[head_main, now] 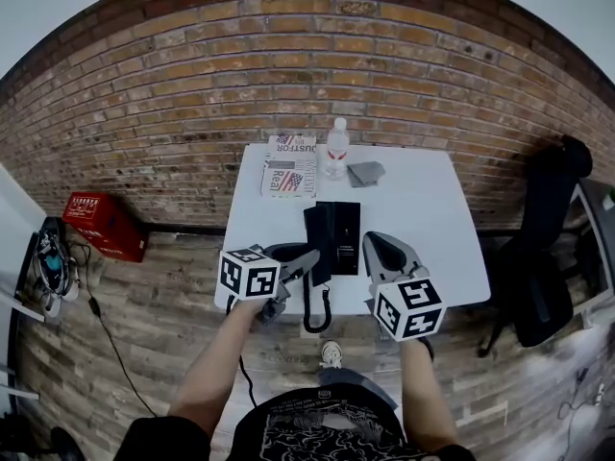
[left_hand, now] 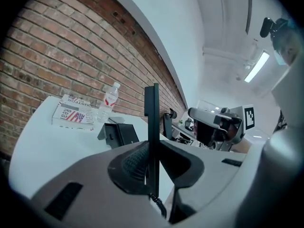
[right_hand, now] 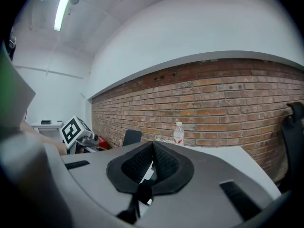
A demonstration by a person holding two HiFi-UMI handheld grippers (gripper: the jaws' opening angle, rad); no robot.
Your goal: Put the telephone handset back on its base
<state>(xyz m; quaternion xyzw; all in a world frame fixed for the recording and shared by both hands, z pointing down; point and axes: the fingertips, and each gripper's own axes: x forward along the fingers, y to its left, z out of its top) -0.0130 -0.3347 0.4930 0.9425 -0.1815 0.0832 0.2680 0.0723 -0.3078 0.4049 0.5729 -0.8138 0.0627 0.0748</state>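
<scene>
Left gripper view: left gripper (left_hand: pixel 151 151) clamps the handset (left_hand: pixel 151 113) edge-on
Its coiled cord (left_hand: pixel 159 204) could snag and twist it off the base (left_hand: pixel 121 134); right gripper (right_hand: pixel 153 148) closed, empty

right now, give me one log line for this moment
left gripper: shut on handset | right gripper: shut, empty | base: on table, handset not yet on it

We find the telephone base (head_main: pixel 346 238) at the middle of the table (head_main: pixel 432 219), newspaper (head_main: pixel 290 166) behind it leftward, bottle (head_main: pixel 335 148) straight behind it, handset (head_main: pixel 315 233) along its left side, cord (head_main: pixel 325 313) hanging before it, crate (head_main: pixel 104 224) on the floor far left of it
</scene>
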